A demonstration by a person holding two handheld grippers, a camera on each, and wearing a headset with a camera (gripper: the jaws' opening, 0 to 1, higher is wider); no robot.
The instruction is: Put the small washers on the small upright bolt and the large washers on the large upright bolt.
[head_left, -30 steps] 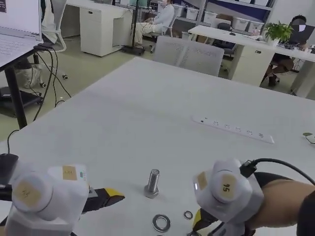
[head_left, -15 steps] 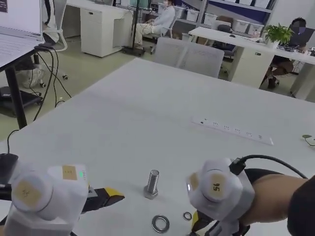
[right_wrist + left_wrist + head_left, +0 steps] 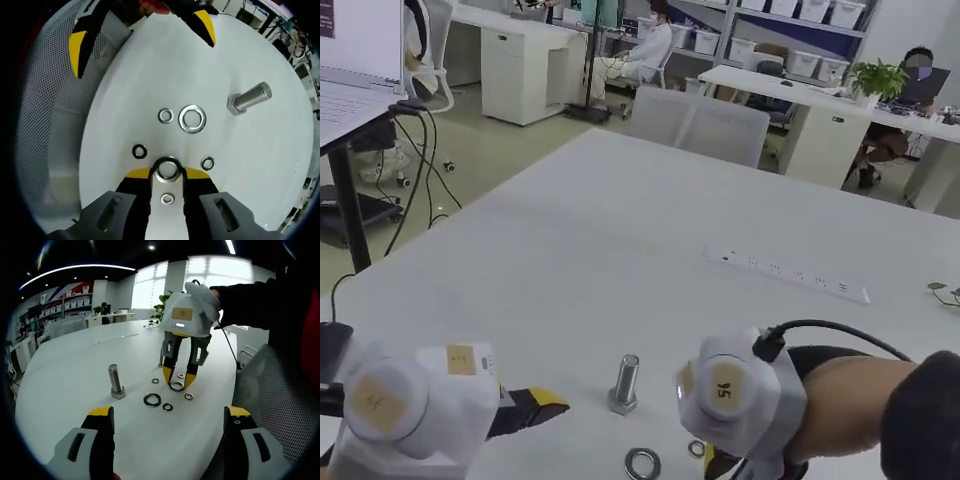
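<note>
The table [image 3: 620,230] is plain white, as is the power strip [image 3: 795,275] at the right of the head view. The large bolt [image 3: 623,384] is dull silver-grey. The large washer [image 3: 167,169] at lower centre of the right gripper view is bright silver, and a small washer [image 3: 139,150] to its upper left is nearly black. The left gripper [image 3: 168,412] and right gripper [image 3: 178,378] have white housings, black jaws, yellow tips and round tan stickers. The sleeve [image 3: 930,420] and cable [image 3: 820,328] are black. The chair [image 3: 45,100] is grey with fine perforations.
</note>
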